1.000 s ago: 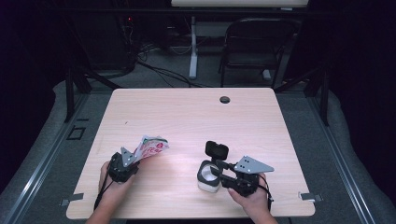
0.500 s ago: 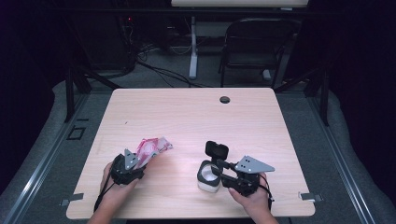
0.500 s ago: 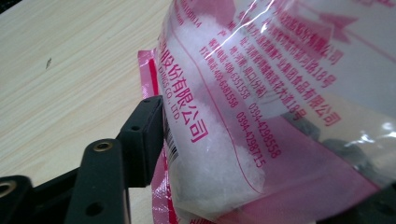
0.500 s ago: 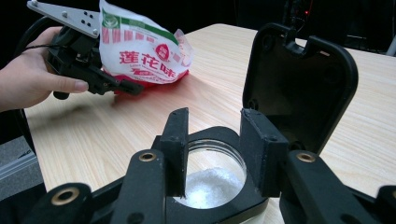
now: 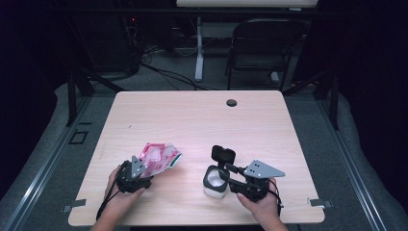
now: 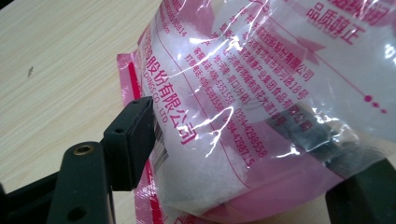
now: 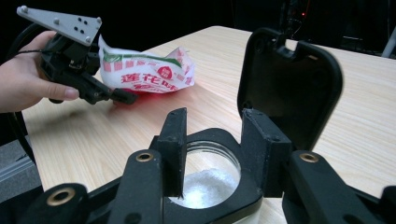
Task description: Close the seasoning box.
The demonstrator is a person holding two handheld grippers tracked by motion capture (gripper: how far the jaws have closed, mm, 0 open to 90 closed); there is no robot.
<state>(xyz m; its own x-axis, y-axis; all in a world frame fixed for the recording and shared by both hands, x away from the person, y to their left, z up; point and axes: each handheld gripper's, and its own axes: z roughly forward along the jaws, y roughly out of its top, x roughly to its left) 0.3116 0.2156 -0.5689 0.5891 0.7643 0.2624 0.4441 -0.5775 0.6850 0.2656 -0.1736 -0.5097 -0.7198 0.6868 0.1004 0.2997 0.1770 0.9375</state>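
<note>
The left gripper (image 5: 144, 174) had just been opening, and its jaws stood loose around the pink bag (image 5: 159, 158), which lay on the table (image 5: 269, 120). The right gripper (image 5: 226, 179) gripped the rim of the jar (image 5: 215, 182) of white powder, its black lid (image 5: 223, 155) flipped up.

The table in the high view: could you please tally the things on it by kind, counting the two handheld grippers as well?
Bags (pink and white, with white granules inside): 1
Jars (open, black flip lid raised, white granules inside): 1
Grippers: 2, the left gripper and the right gripper
Black round grommets in the table: 1
Total: 5
</note>
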